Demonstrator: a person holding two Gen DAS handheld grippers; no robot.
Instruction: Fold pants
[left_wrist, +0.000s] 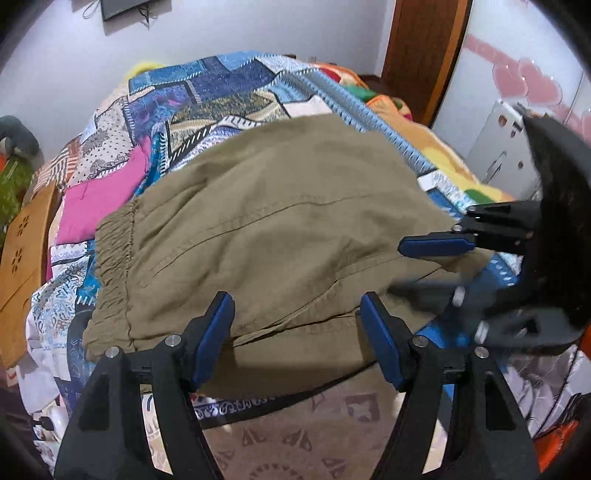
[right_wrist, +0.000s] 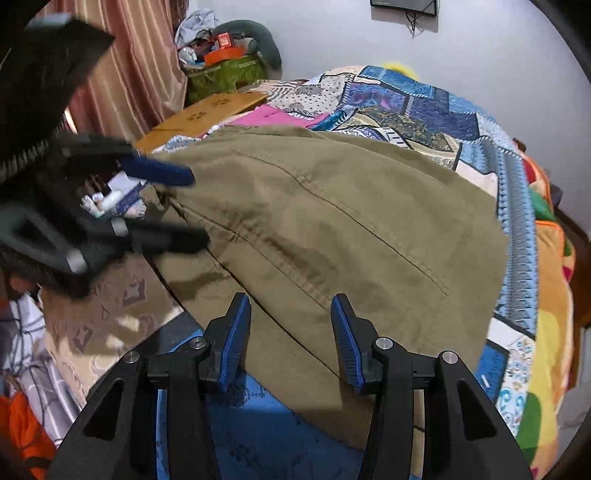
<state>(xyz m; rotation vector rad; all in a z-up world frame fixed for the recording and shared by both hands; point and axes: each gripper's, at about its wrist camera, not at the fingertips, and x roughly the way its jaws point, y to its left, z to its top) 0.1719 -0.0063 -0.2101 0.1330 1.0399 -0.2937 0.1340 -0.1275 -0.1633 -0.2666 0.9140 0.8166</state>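
Observation:
Olive pants lie folded into a broad pad on a patchwork bedspread, with the elastic waistband at the left. My left gripper hovers over the pants' near edge, open, its blue pads apart with no cloth pinched between them. From the right, my right gripper reaches over the pants' right end, partly blurred. In the right wrist view the pants fill the middle. My right gripper stands open above their near edge, and the left gripper is open at the left.
A wooden board sits left of the bed. A beige patterned cloth lies below the pants' near edge. A wardrobe with pink hearts stands at the right. A striped curtain and a green heap of clutter are beyond the bed.

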